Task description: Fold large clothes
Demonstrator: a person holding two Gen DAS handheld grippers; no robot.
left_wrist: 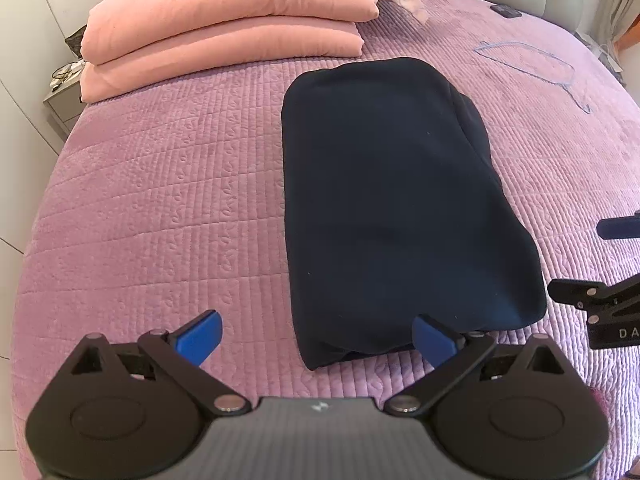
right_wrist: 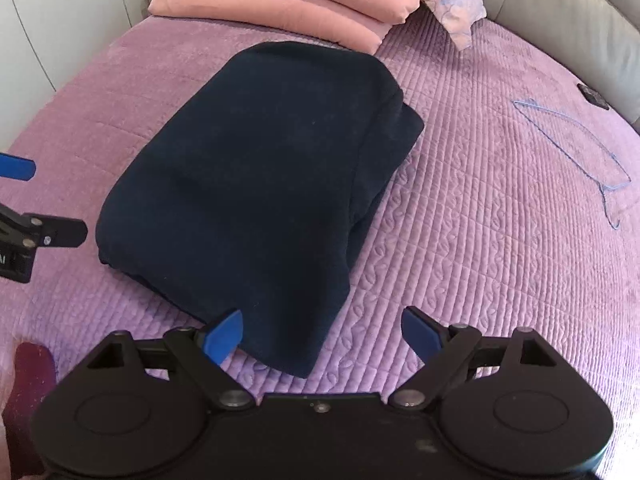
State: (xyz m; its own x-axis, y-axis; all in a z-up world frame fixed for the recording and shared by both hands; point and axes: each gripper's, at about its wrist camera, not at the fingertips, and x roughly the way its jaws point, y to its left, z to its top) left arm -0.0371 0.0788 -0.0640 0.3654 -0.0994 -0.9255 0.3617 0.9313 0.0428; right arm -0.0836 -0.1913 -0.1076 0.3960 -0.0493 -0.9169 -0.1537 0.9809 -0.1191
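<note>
While both sets of jaws stand spread wide and hold nothing, the left gripper hangs just short of the near end of the dark garment, its right-hand finger close beside the fabric's near edge. The right gripper sits at the near right corner of the same garment, its left-hand finger overlapping the cloth edge in that view; whether it touches I cannot tell.

That garment lies as a thick, folded rectangle in the middle of the bed, on the purple quilted cover, with layers peeking out along its right side. By the look of it, the folding is close to finished.

Risk from here is mostly in undoing the work: a finger catching only the top layer could drag it off and open the bundle, and an uneven lift by the two grippers could skew the stack. Beyond it sit the pink folded bedding and a wire hanger, well apart.
</note>
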